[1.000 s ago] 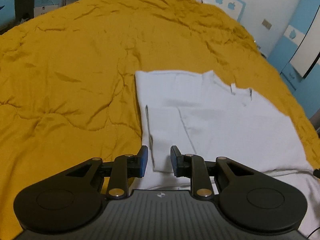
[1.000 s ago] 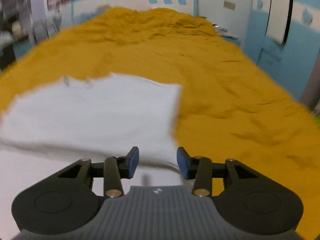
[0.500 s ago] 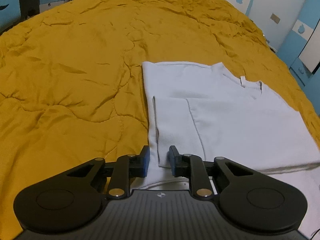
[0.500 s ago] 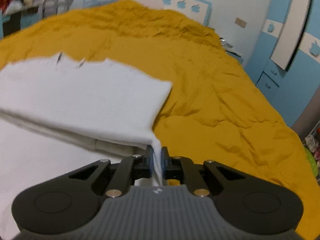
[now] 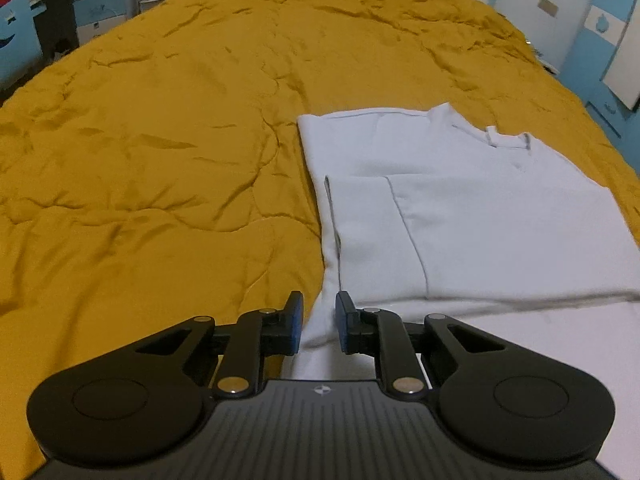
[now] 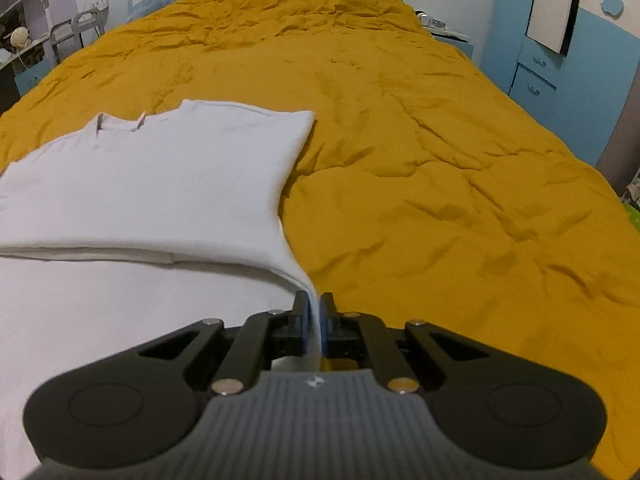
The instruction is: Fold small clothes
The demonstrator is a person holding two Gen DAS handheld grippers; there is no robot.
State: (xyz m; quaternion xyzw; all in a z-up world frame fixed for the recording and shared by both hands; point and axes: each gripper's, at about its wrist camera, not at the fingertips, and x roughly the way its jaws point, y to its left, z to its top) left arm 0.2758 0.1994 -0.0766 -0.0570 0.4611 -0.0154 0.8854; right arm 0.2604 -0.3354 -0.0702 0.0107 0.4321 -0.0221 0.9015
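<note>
- Shirt (image 6: 160, 184) lies on the yellow quilt (image 6: 420, 160), sleeves tucked in, collar at the far end; judged ready for the bottom-to-collar fold.
- Right gripper (image 6: 315, 322): jaws clamped on the near right hem corner; cloth rises from between the pads, so that corner looks lifted off the quilt.
- Left gripper (image 5: 319, 322): jaws apart, straddling the near left hem edge, cloth between them but not pinched. Judged: lined up to match the right-hand grip, so both corners travel together.
- Ahead of the left gripper, folded sleeve (image 5: 360, 232) lies flat on the shirt body.
- Beyond it, collar (image 5: 492, 136), the likely fold target.
- Risk: lifting one-handed would skew the hem.
</note>
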